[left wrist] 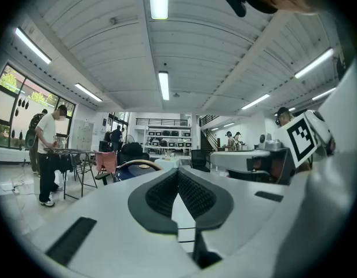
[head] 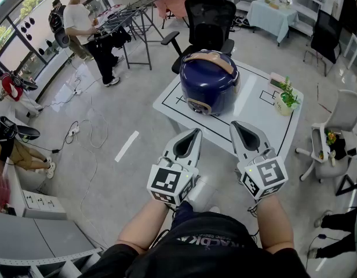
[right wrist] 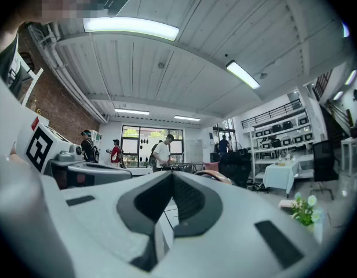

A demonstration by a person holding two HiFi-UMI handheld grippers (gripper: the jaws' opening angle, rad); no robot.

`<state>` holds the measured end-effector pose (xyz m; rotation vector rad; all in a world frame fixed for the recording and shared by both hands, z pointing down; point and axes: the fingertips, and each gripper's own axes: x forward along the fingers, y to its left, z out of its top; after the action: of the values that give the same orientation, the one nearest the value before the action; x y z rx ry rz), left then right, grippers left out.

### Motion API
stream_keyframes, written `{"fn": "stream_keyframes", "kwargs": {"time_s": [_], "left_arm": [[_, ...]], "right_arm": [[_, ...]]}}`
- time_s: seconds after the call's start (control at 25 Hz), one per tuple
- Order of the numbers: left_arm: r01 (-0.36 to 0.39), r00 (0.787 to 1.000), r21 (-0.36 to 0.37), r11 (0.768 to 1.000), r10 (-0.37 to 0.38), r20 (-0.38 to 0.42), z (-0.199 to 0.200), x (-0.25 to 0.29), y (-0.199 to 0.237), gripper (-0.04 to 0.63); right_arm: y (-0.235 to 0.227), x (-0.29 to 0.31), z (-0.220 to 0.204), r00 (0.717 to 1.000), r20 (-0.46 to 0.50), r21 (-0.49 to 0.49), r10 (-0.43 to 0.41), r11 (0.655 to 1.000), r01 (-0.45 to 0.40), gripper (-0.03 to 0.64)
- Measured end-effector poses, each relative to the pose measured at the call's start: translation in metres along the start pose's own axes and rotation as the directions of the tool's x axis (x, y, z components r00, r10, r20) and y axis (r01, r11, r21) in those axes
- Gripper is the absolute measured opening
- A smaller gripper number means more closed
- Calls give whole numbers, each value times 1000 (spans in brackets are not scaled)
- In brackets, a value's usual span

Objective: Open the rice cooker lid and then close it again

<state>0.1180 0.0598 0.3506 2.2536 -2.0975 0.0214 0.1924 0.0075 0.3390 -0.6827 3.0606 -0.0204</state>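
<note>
Jaws closed and empty, the left hand-held gripper (head: 194, 134) and right hand-held gripper (head: 236, 126) hover level at the worktop's (head: 257, 117) near edge. The blue rice cooker (head: 208, 81), lid down, stands at 12 o'clock across bare surface, with a potted plant (head: 287, 97) at 2 o'clock.

Only square markers (head: 167, 181) on left gripper (head: 196, 131), right gripper (head: 235, 124); no legible text
</note>
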Motion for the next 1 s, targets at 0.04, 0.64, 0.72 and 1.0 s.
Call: {"fn": "stream_keyframes", "kwargs": {"time_s": [0.04, 0.64, 0.72, 1.0], "left_arm": [[-1, 1000, -2, 1000, 1, 0, -1, 0, 0, 3], [-3, 1000, -31, 999, 4, 13, -4, 3, 25, 3], [6, 1000, -37, 999, -5, 9, -4, 6, 32, 14], [44, 999, -7, 999, -44, -16, -6, 17, 69, 292]], "right_arm": [[0, 0, -1, 1000, -1, 0, 0, 1000, 0, 0], [3, 20, -6, 1000, 0, 25, 13, 1000, -13, 2], [7, 28, -5, 999, 4, 40, 33, 999, -33, 9], [-2, 65, 0, 998, 23, -33, -60, 998, 60, 212]]}}
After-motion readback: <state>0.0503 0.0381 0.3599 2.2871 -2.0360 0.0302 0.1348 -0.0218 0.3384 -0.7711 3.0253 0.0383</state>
